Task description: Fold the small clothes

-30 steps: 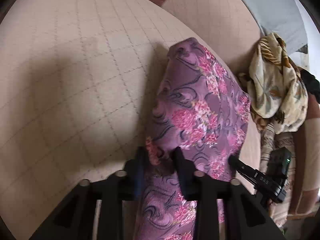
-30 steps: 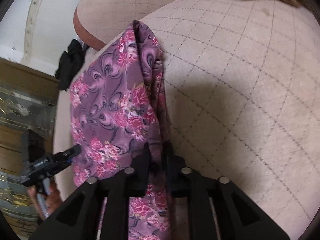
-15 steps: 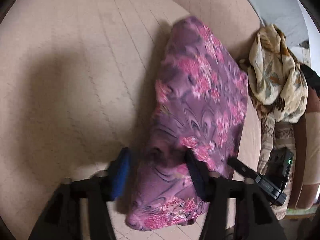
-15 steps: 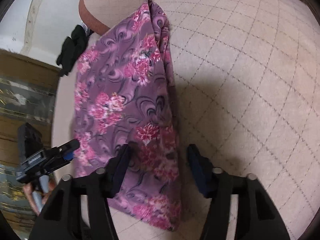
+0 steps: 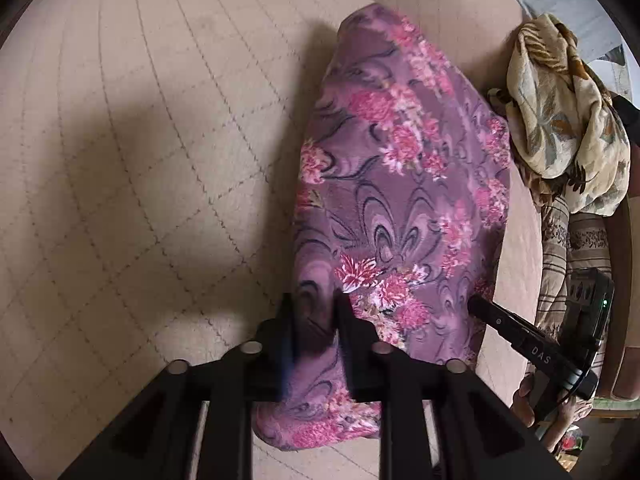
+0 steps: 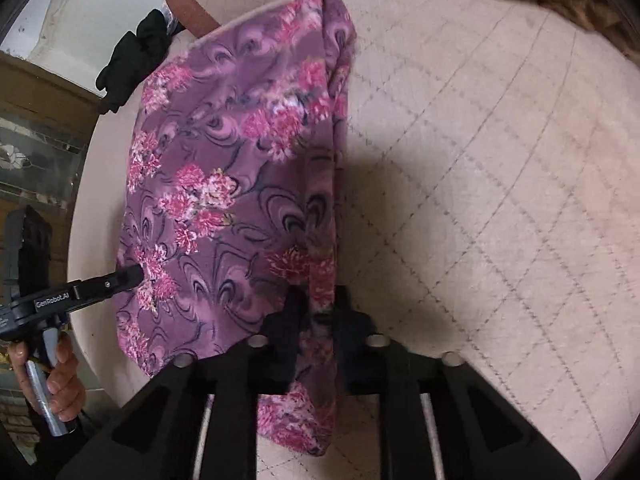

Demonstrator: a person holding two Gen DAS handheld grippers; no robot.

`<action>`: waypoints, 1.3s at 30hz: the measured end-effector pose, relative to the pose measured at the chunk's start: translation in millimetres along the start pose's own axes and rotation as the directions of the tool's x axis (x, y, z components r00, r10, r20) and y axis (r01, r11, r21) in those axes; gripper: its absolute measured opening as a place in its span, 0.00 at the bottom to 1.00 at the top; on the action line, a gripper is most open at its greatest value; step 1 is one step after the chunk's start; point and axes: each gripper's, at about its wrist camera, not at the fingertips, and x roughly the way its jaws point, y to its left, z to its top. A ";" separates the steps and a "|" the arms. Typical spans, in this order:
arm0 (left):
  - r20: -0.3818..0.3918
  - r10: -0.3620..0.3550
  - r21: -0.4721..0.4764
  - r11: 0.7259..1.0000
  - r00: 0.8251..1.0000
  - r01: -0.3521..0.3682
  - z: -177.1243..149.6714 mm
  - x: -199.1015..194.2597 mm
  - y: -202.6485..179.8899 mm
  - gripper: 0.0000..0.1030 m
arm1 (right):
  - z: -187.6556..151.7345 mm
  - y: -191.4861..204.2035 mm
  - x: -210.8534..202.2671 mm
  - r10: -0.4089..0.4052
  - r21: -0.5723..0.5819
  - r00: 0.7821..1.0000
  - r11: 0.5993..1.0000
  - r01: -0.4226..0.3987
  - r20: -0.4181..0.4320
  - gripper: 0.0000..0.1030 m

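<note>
Left wrist view: left gripper (image 5: 314, 312) straddles the near left edge of the purple floral garment (image 5: 404, 200), jaws closing with a fold of cloth between them; the blur hides whether the pads bite yet, though it looks like a fresh grab on that edge. Garment lies lengthwise on the beige quilted cushion (image 5: 140, 160), already folded into a narrow strip by the look of it. Right gripper (image 5: 532, 344) pokes in from the right at the other near corner. Cream patterned cloth (image 5: 568, 120) heaped beyond, likely next in queue. Right wrist view: right gripper (image 6: 316, 312) on the near right edge of the same garment, jaws closing too, doubled edge between the fingers (image 6: 290, 320). Left gripper (image 6: 100, 284) in from the left, hand (image 6: 56, 380) on its handle. Judgement: mid-fold; next move needs both corners firmly pinched, then lifted together and carried toward the far end, edges kept aligned. Room: black cloth item (image 6: 132, 60) off the cushion's far edge, white wall, wood-and-glass furniture (image 6: 36, 152) at left.
</note>
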 end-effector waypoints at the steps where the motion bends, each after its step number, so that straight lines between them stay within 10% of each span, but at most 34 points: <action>1: 0.002 0.004 0.006 1.000 1.000 -0.004 -0.4 -2.1 -3.1 0.43 | 0.2 2.9 -1.1 -0.014 -0.003 1.000 1.000 0.014 0.013 0.39; 12: -0.061 0.002 0.040 0.999 0.998 0.000 -8.8 15.3 -8.0 0.58 | -10.1 16.7 -2.4 -0.089 -0.036 0.996 0.995 0.090 0.017 0.48; 25: 0.086 0.060 0.065 0.996 0.994 -0.065 -54.6 8.8 -13.9 0.58 | -55.7 3.5 -4.8 -0.014 0.039 0.998 0.999 0.012 0.060 0.48; 32: 0.109 0.022 0.050 0.998 0.994 -0.028 -42.5 10.3 -8.4 0.15 | -48.2 11.3 3.8 -0.007 -0.013 0.999 1.000 0.007 0.053 0.17; 39: 0.113 0.018 0.113 0.993 0.993 -0.031 -45.7 -6.4 -22.2 0.11 | -41.9 13.3 -4.4 0.030 0.004 0.998 1.000 -0.030 0.052 0.12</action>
